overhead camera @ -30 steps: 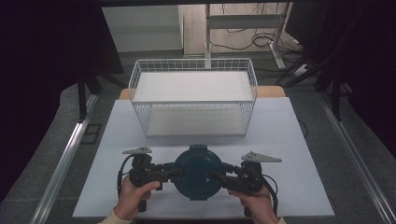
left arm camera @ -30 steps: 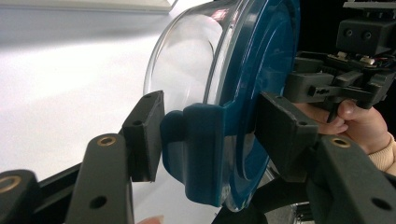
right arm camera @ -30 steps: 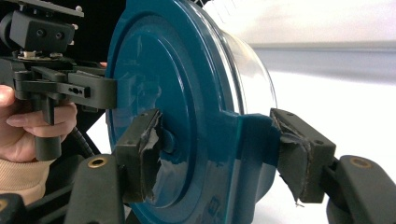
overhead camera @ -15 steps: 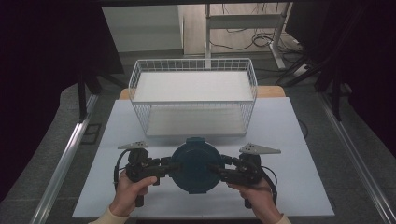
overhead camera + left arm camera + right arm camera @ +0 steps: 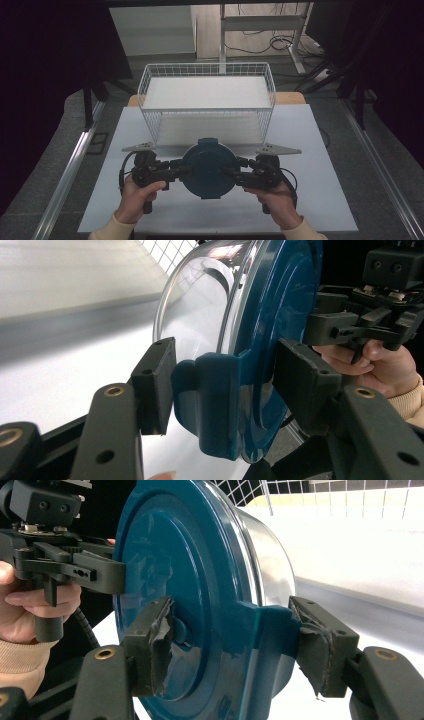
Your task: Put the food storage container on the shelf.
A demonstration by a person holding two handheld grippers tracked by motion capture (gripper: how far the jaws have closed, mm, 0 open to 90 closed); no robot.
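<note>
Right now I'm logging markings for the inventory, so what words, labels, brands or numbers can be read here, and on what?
None can be read.
Container lid: plain blue, no lettering.
Left gripper and right gripper: bare black jaws, no marks.
Wire basket: no tag or label.

The right tongs (image 5: pixel 232 647) clamp the blue lid's (image 5: pixel 180 580) side tab; the left tongs (image 5: pixel 107 572) grip its far edge.
</note>
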